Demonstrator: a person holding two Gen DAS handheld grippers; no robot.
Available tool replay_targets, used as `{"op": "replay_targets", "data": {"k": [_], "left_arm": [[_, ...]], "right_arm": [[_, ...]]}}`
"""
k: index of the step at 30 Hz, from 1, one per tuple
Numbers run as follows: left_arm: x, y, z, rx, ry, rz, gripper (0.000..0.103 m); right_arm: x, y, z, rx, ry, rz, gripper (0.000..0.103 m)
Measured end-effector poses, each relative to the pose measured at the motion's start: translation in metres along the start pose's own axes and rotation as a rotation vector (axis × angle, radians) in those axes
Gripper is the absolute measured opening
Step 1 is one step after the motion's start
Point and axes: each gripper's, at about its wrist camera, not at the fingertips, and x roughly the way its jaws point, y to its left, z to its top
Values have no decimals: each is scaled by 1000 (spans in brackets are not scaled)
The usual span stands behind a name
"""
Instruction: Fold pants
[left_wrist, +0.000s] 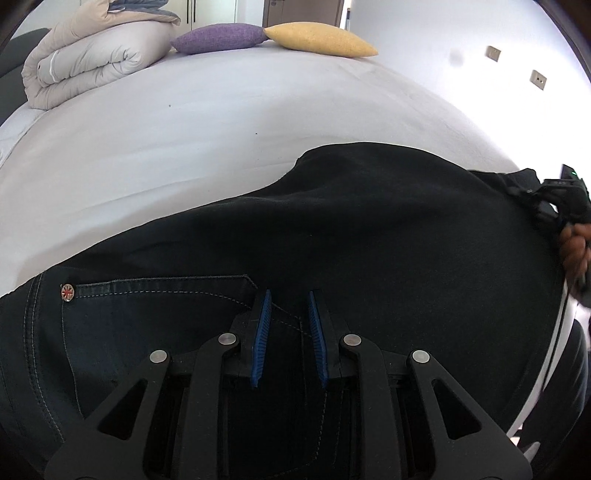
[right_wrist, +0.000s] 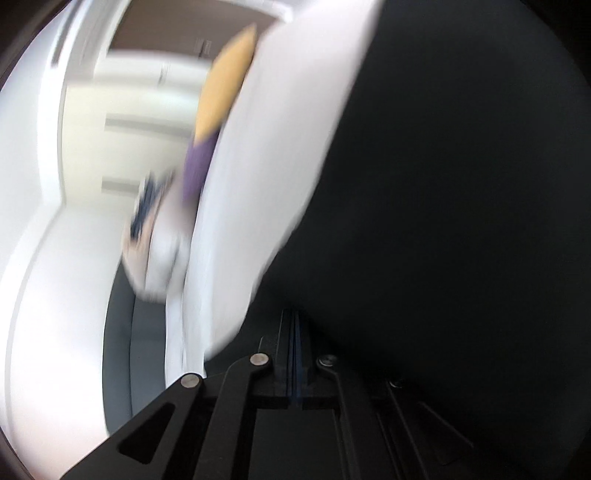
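Observation:
Dark denim pants (left_wrist: 332, 229) lie across the white bed (left_wrist: 221, 122), with a pocket seam and a small flag rivet (left_wrist: 68, 292) at the left. My left gripper (left_wrist: 290, 299) is open, its blue pads (left_wrist: 263, 332) just over the pocket area, holding nothing. My right gripper (left_wrist: 554, 199) shows at the pants' far right edge with a hand behind it. In the blurred right wrist view the right gripper (right_wrist: 295, 321) has its jaws pressed together, and dark pants fabric (right_wrist: 461, 221) fills the right side; the fabric seems pinched between them.
A folded beige duvet (left_wrist: 81, 62) lies at the bed's far left. A purple pillow (left_wrist: 218, 37) and a yellow pillow (left_wrist: 321, 38) lie at the head. A white wall with sockets (left_wrist: 493, 53) is at the right. The right wrist view is motion-blurred.

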Motion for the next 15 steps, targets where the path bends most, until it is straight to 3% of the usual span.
{"op": "replay_targets", "data": {"k": [4, 5, 7, 8, 12, 15], "left_arm": [[-6, 4, -10, -19, -17, -4, 20], [-7, 5, -10, -24, -21, -4, 20], [-11, 4, -13, -35, -31, 1, 20], [-14, 4, -16, -41, -32, 7, 20], [-34, -19, -1, -31, -70, -34, 20], [-32, -56, 18, 73, -96, -51, 20]], "right_arm": [[-76, -43, 47, 66, -225, -47, 0], [-96, -45, 54, 54, -284, -97, 0], [-131, -52, 60, 75, -389, -240, 12], [-146, -57, 58, 111, -415, -226, 12], [-145, -15, 20, -34, -332, -142, 12], [-86, 31, -32, -165, -88, 1, 12]]}}
